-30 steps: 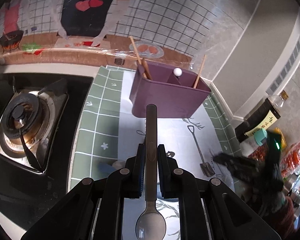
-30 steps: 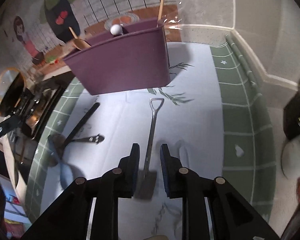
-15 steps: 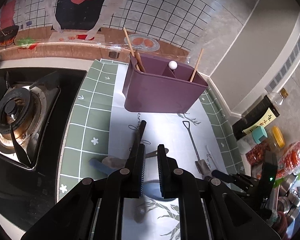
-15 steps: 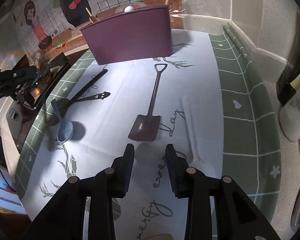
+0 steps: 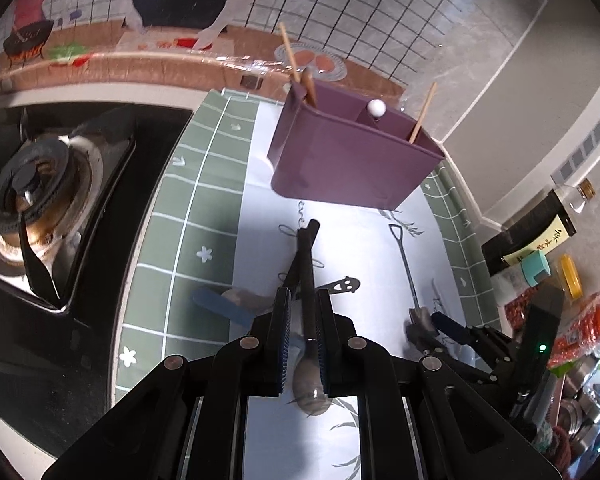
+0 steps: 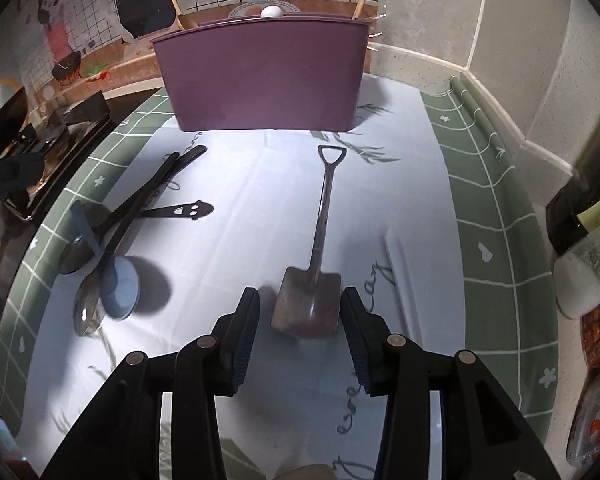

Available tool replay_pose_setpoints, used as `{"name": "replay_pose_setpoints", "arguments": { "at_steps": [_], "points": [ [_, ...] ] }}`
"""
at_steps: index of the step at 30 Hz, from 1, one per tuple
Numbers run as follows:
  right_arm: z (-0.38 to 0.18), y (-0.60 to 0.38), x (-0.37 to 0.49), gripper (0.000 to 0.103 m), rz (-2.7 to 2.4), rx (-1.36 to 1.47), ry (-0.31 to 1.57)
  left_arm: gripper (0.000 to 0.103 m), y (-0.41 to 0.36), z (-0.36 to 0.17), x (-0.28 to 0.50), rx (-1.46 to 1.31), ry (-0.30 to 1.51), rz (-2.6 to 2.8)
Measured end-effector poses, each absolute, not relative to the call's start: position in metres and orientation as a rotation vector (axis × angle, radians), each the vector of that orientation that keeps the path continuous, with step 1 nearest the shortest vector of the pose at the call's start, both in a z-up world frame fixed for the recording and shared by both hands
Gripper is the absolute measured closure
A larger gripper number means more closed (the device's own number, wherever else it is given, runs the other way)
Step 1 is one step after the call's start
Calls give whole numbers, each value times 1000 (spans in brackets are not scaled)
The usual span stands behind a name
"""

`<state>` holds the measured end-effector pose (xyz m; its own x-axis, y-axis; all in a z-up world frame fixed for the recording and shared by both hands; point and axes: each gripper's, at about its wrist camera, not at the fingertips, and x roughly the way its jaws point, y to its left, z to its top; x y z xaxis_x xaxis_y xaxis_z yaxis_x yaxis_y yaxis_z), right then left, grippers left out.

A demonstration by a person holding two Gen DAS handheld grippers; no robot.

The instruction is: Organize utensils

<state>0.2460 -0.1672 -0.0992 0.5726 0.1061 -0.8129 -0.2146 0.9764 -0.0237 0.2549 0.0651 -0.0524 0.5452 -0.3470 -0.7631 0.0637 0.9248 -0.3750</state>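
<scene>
A purple utensil holder (image 5: 348,164) (image 6: 264,76) stands at the back of the white mat with wooden sticks and a white-knobbed utensil in it. My left gripper (image 5: 303,312) hangs over a dark-handled spoon (image 5: 309,280) (image 6: 87,312). Its jaws are opening, and a gap shows beside the handle. The spoon rests across another dark spoon (image 6: 74,256), a blue spoon (image 6: 120,288) and a smiley-handled utensil (image 6: 188,211). My right gripper (image 6: 300,308) (image 5: 424,322) is low on the mat with its jaws opening. The blade of a shovel-shaped spoon (image 6: 320,220) lies between the pads, untouched.
A gas stove (image 5: 32,200) borders the green-checked mat on the left. A dark sauce bottle (image 5: 532,236), jars and red packets crowd the right side. A pair of white chopsticks (image 6: 400,264) lies right of the shovel spoon.
The dark spoon, earlier held up against the holder in the left jaws, now lies low along the other spoons. The right jaws have spread and moved forward around the shovel blade.
</scene>
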Motion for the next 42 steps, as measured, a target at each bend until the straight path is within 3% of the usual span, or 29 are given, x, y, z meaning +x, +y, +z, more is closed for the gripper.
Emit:
{"name": "replay_pose_setpoints", "arguments": {
  "at_steps": [1, 3, 5, 13, 15, 16, 20, 22, 23, 27, 28, 31, 36, 42],
  "points": [
    [-98, -168, 246, 71, 190, -127, 945, 87, 64, -55, 256, -314, 974, -249],
    [-95, -173, 246, 73, 194, -120, 945, 76, 59, -63, 258, -278, 997, -240],
    [-84, -180, 242, 73, 185, -111, 903, 72, 51, -70, 262, -252, 1024, -247],
    [3, -205, 234, 77, 165, -48, 650, 72, 14, -91, 290, -162, 1128, -259],
    [12, -211, 239, 87, 165, -24, 630, 72, 9, -96, 300, -145, 1150, -234],
    [13, -214, 242, 100, 161, -15, 631, 72, 7, -98, 304, -133, 1158, -219],
    [12, -221, 249, 99, 159, 17, 643, 73, -5, -104, 321, -34, 1152, -155],
    [9, -225, 251, 99, 164, 27, 652, 78, -8, -108, 325, -2, 1153, -149],
    [7, -226, 251, 99, 162, 32, 657, 87, -9, -108, 325, 19, 1142, -146],
    [-9, -230, 250, 97, 218, 54, 721, 88, -5, -109, 323, 22, 1121, -174],
    [-16, -232, 251, 95, 241, 69, 751, 88, -2, -109, 320, 8, 1118, -180],
    [-34, -239, 246, 74, 236, 116, 807, 89, 9, -100, 308, -39, 1085, -198],
    [-69, -239, 231, 74, 274, 179, 948, 91, 29, -82, 291, -122, 1025, -219],
    [-81, -196, 252, 74, 312, 92, 975, 91, 46, -70, 277, -193, 993, -234]
  ]
}}
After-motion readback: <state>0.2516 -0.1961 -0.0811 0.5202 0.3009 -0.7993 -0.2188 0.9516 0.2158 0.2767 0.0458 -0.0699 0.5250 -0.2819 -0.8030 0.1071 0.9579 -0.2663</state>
